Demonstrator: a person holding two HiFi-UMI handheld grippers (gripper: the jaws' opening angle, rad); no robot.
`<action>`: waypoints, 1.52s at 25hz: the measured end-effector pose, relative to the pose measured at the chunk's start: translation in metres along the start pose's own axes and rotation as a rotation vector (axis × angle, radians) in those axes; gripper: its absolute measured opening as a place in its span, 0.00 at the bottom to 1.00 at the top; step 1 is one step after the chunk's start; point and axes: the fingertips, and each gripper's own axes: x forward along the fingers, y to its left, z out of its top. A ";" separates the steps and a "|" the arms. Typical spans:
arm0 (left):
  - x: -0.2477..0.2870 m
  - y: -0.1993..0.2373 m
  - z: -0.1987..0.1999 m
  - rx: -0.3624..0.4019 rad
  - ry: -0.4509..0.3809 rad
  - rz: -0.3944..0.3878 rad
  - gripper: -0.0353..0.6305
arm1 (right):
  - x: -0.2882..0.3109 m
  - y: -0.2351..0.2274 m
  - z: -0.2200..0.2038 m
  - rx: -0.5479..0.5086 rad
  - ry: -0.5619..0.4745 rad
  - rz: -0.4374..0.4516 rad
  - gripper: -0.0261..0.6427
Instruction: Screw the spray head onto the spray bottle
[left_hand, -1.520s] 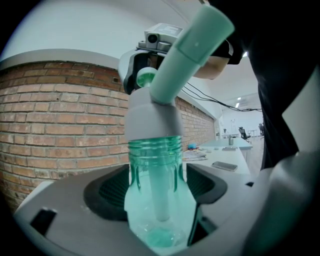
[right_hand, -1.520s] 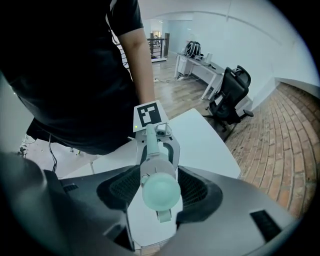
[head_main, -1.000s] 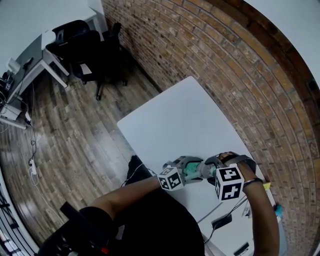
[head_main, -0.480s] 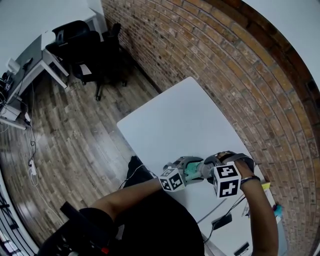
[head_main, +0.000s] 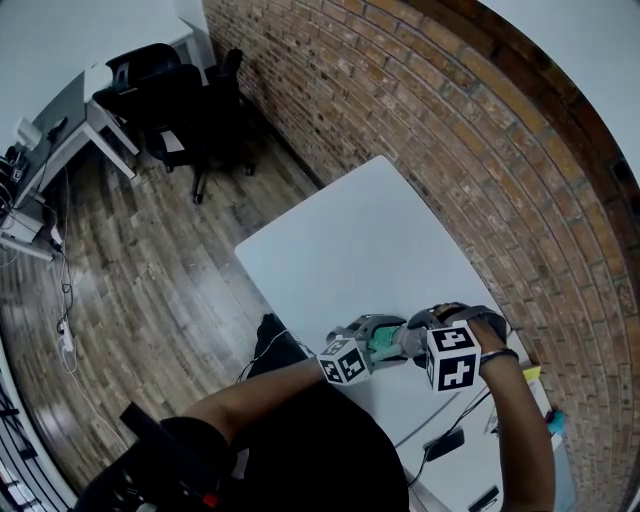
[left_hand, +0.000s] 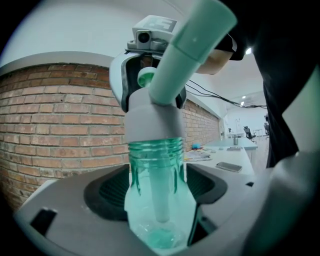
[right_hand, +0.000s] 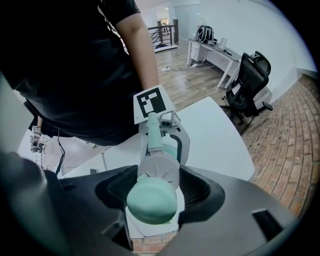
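A clear green spray bottle (left_hand: 156, 215) stands upright between the jaws of my left gripper (left_hand: 157, 192), which is shut on its body. The grey collar of the spray head (left_hand: 150, 117) sits over the bottle's threaded neck, and its mint nozzle slants up to the right. My right gripper (right_hand: 157, 187) comes down from above and is shut on that collar (right_hand: 159, 172), with the mint top (right_hand: 151, 201) nearest the camera. In the head view both grippers meet over the white table (head_main: 350, 240): the left gripper (head_main: 385, 338) beside the right gripper (head_main: 420, 340).
A brick wall (head_main: 450, 130) runs along the table's far side. A dark phone (head_main: 443, 442), cables and small items lie at the table's near right end. Black office chairs (head_main: 170, 90) and a desk stand across the wooden floor.
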 end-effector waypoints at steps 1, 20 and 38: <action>0.000 0.000 0.000 0.002 -0.002 0.001 0.58 | 0.000 0.000 0.000 0.001 -0.001 -0.002 0.41; 0.001 -0.002 -0.001 0.001 -0.010 -0.027 0.58 | 0.000 -0.001 0.000 0.115 -0.045 0.003 0.42; 0.001 -0.002 0.000 0.003 -0.016 -0.020 0.58 | -0.002 -0.007 -0.001 0.364 -0.141 0.005 0.42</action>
